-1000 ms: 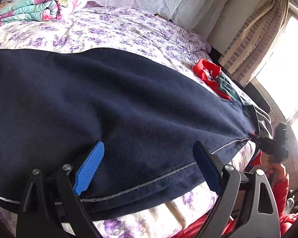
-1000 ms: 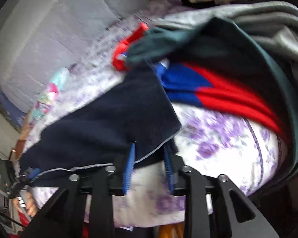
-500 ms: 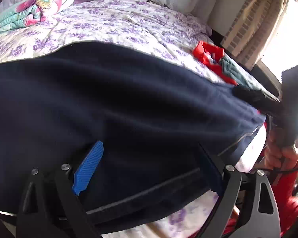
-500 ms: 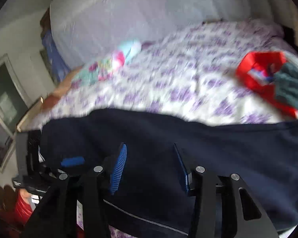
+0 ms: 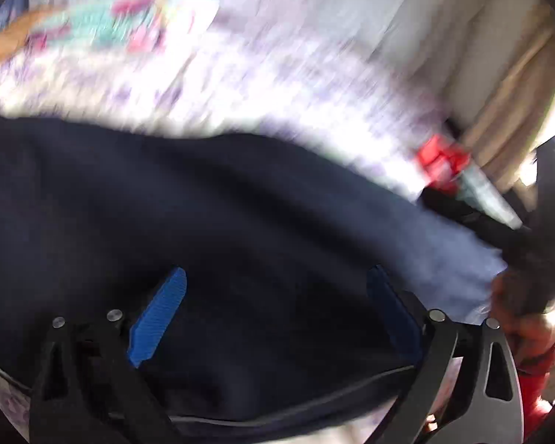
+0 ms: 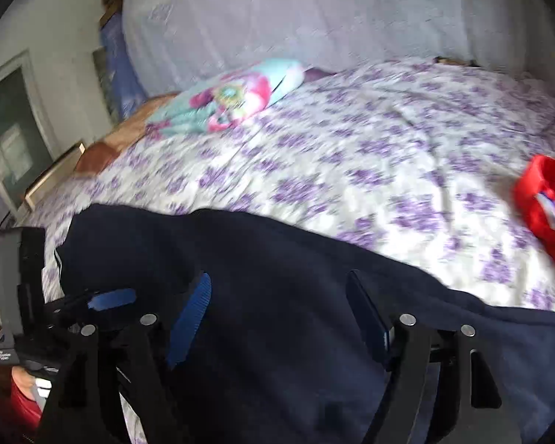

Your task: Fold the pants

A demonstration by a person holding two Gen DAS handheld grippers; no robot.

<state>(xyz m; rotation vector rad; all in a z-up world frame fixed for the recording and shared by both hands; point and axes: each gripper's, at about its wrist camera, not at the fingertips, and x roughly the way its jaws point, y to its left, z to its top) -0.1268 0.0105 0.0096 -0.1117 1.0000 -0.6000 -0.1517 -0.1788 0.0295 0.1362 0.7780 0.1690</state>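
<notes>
Dark navy pants [image 5: 222, 229] lie spread along the near edge of a bed with a purple flowered cover [image 6: 351, 155]. My left gripper [image 5: 277, 314] is open just above the pants near their piped hem, nothing between its blue pads. My right gripper [image 6: 277, 314] is open over the pants [image 6: 296, 296] too, and empty. The left gripper also shows at the left in the right wrist view [image 6: 107, 299]. The right gripper's black body shows at the far right of the blurred left wrist view [image 5: 547, 222].
A folded pink and teal blanket [image 6: 225, 100] lies at the far side of the bed near the white headboard cover [image 6: 314, 18]. A red garment [image 6: 544, 203] lies on the bed to the right. Curtains [image 5: 499, 111] hang at the right.
My right gripper let go of the pants corner, opened wide and swung left over the pants. My left gripper stayed open and shifted, its view now blurred by motion.
</notes>
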